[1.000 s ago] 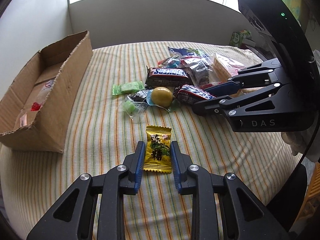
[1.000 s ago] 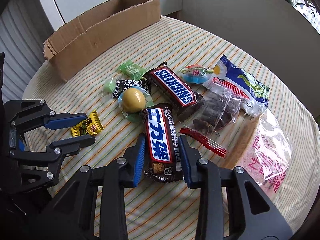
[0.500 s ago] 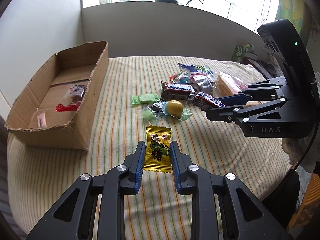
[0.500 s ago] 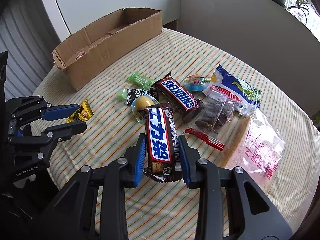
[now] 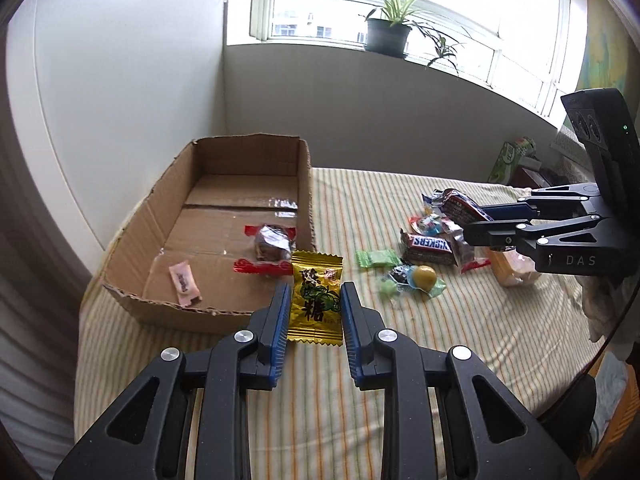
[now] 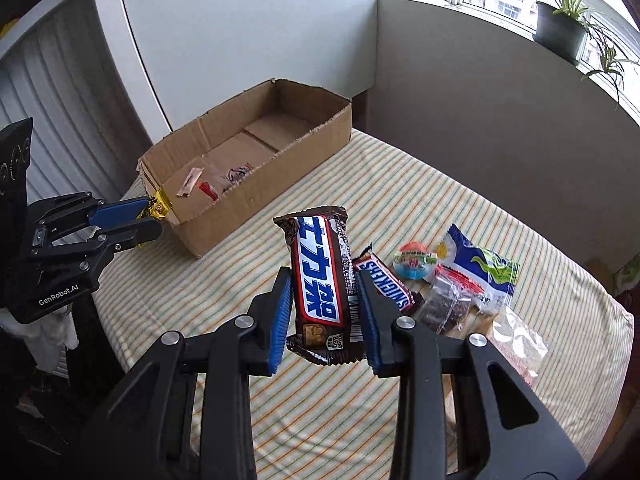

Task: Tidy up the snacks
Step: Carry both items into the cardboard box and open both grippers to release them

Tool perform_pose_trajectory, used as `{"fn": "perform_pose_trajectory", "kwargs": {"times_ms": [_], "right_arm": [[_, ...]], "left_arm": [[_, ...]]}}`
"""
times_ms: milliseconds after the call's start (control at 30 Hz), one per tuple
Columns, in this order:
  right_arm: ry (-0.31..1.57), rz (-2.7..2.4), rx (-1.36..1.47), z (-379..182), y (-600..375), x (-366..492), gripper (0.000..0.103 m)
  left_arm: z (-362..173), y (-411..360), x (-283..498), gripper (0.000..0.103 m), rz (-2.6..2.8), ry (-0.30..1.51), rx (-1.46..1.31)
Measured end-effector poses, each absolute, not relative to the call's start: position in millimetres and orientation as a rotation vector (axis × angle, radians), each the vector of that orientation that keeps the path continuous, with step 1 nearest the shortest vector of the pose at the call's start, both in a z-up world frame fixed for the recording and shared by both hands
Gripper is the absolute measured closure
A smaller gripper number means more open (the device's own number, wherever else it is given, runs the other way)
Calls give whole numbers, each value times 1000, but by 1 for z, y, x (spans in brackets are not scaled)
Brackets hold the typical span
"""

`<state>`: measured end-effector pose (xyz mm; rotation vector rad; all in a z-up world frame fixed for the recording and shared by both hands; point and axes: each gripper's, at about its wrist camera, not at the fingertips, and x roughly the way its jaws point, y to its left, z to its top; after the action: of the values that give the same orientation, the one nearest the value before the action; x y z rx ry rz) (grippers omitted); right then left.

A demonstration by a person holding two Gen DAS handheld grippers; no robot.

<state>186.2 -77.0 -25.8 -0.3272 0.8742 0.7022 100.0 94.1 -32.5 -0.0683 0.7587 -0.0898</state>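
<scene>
My left gripper point(image 5: 312, 304) is shut on a yellow candy packet point(image 5: 316, 300) and holds it in the air near the front right corner of the open cardboard box point(image 5: 160, 208). It also shows in the right wrist view point(image 6: 154, 220) by the box's near corner point(image 6: 188, 236). My right gripper point(image 6: 324, 300) is shut on a brown Snickers bar with Chinese lettering point(image 6: 320, 280), lifted above the striped table. The right gripper also shows in the left wrist view point(image 5: 476, 220) above the snack pile.
The box holds a pink sachet point(image 5: 184, 282) and a clear red-sealed packet point(image 5: 272, 244). On the table lie a Snickers bar point(image 5: 430, 245), a green candy point(image 5: 376, 258), a yellow ball candy point(image 5: 424, 276), a blue-white bag point(image 6: 484, 268) and a clear pink-printed bag point(image 6: 516, 344).
Both grippers have lifted with their snacks. The left one has moved left toward the box with the yellow packet. The right one has raised the Snickers bar off the pile.
</scene>
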Motion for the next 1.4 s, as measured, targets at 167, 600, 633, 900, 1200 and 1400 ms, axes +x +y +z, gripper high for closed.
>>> {"fn": "perform_pose_trajectory", "kwargs": {"times_ms": [167, 600, 633, 900, 1200, 1400], "right_arm": [[848, 729, -332, -16, -40, 205, 70], [870, 773, -364, -32, 43, 247, 70], [872, 776, -367, -34, 48, 250, 70], [902, 787, -398, -51, 84, 268, 70], [896, 778, -389, -57, 87, 276, 42], [880, 767, -376, -47, 78, 270, 42]], "left_arm": [[-27, 123, 111, 80, -35, 741, -78], [-39, 171, 147, 80, 29, 766, -103], [-40, 173, 149, 80, 29, 768, -107], [-50, 185, 167, 80, 46, 794, -127], [-55, 192, 174, 76, 59, 815, -137], [-51, 191, 171, 76, 63, 805, -141]]}}
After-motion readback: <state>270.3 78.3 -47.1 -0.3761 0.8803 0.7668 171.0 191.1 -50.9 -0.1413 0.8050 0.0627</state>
